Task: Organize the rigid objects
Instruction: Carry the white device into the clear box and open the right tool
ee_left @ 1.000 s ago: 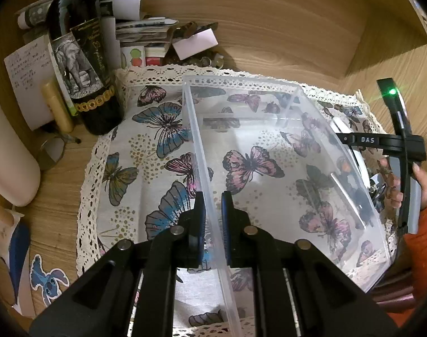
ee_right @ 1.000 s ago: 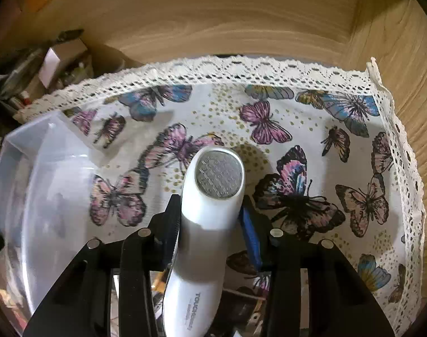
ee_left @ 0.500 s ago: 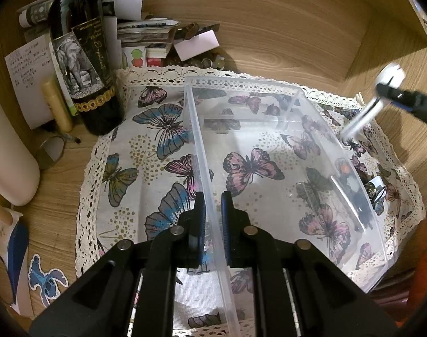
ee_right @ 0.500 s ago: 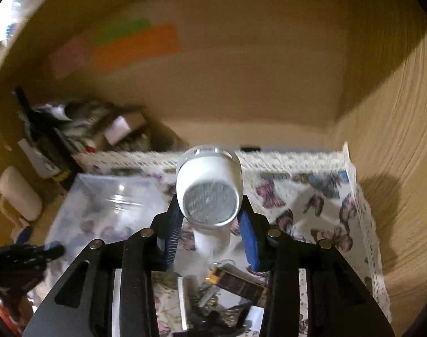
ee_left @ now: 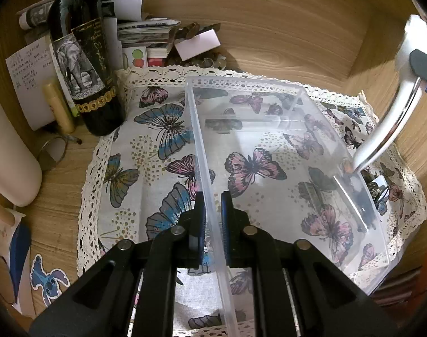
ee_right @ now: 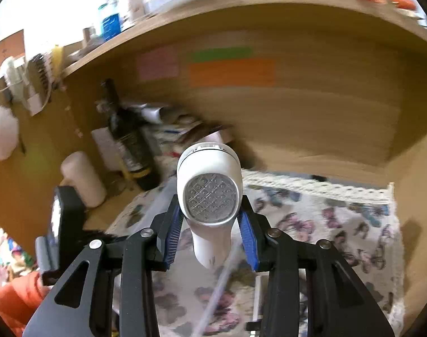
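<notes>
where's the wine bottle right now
In the left wrist view the wine bottle stands upright at the far left, just off the butterfly cloth, left of the clear bin and in front of stacked papers.

Clear empty bin (ee_left: 269,151) on butterfly cloth; white shaver (ee_right: 210,196) aloft, foil-head forward.

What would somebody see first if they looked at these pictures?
Probably the white shaver with its round metal mesh face, held up in the air in the right gripper, right in the middle of the right wrist view. Next comes the clear plastic box sitting on the butterfly cloth, with the left gripper pinching its near wall. A dark wine bottle with an elephant label stands at the cloth's back left corner.
</notes>
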A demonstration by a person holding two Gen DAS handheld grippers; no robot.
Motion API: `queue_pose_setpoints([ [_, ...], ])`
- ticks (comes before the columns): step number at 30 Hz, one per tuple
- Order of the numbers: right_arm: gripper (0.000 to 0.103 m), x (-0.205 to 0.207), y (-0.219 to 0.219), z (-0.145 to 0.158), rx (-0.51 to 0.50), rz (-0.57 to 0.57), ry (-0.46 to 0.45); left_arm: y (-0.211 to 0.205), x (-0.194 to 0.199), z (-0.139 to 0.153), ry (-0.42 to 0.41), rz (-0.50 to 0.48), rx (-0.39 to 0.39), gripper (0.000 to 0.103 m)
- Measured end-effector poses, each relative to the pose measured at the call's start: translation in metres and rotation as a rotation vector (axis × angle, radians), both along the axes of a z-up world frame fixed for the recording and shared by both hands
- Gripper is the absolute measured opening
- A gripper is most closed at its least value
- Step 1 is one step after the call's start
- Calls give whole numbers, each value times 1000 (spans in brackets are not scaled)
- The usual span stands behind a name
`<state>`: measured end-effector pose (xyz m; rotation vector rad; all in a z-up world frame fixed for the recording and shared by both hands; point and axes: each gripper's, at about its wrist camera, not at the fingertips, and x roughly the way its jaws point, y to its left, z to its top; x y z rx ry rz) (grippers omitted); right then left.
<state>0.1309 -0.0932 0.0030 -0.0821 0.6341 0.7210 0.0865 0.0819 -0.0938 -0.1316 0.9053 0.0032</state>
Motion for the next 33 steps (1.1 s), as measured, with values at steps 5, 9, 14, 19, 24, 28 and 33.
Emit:
queue_pose_setpoints([
  [5, 36, 9, 22, -23, -45, 68, 77, 0, 0, 0, -1, 1, -3, 11],
  [9, 35, 21, 41, -42, -84, 98, 136, 1, 0, 0, -1, 1, -4, 11],
  [14, 35, 43, 51, -60, -121, 66, 176, 1, 0, 0, 0, 1, -7, 11],
  [19, 35, 64, 57, -74, -156, 45, 222, 0, 0, 0, -1, 0, -3, 11],
  [24, 35, 78, 64, -90, -201, 37, 266, 1, 1, -1, 2, 0, -8, 11],
  [28, 37, 80, 66, -90, -223, 21, 262, 1, 2, -1, 4, 0, -5, 11],
  [33, 49, 75, 59, -80, -213, 3, 214, 1, 3, -3, 8, -3, 2, 11],
])
